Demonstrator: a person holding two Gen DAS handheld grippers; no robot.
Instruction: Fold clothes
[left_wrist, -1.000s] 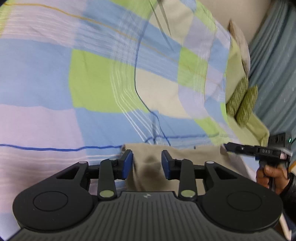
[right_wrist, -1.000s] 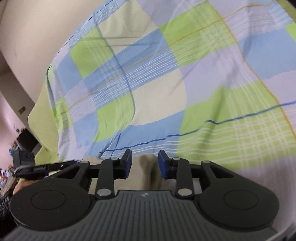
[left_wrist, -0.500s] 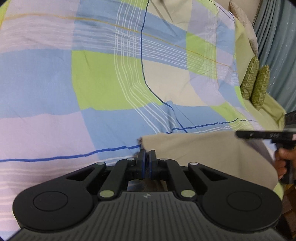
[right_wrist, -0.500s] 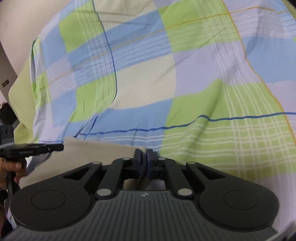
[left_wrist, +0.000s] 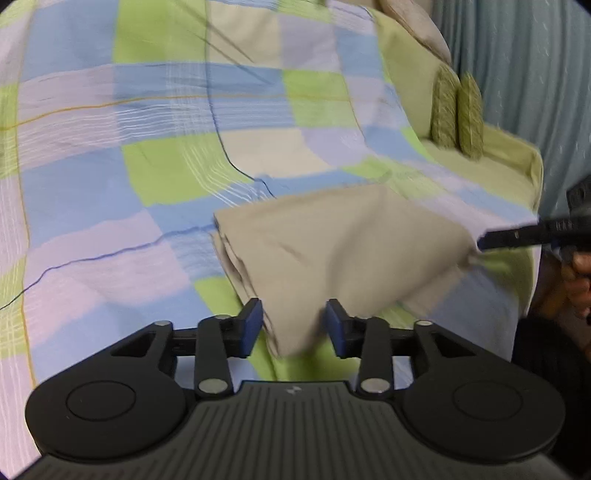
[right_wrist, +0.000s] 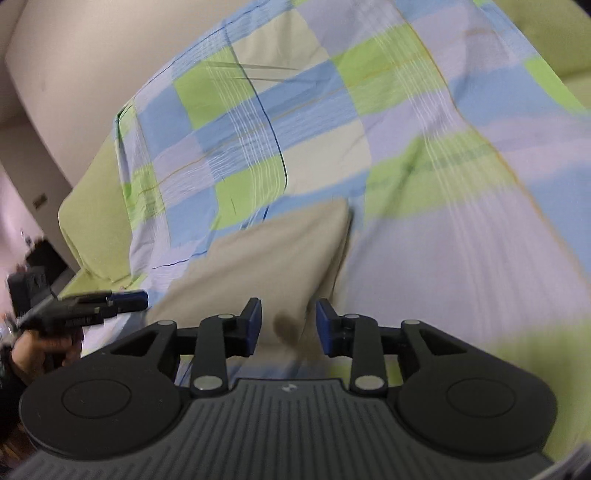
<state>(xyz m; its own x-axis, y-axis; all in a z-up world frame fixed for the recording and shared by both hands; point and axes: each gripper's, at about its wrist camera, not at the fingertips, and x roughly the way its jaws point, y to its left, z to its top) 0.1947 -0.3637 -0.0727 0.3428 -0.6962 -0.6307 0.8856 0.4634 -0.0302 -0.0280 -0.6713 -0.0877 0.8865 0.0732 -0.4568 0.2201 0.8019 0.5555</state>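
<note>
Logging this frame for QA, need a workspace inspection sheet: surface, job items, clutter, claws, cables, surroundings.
Surface: bed with checked sheet, lime cover beneath.
Job's things: beige cloth, folded, lying on the sheet.
Clutter: two green cushions at the bed's edge.
Claws: left claw open, cloth corner between its pads; right claw open over the cloth.
Cables: nothing seen.
Surroundings: grey-blue curtain; beige wall.

A beige cloth (left_wrist: 332, 251) lies on the checked bedsheet (left_wrist: 147, 177).
</note>
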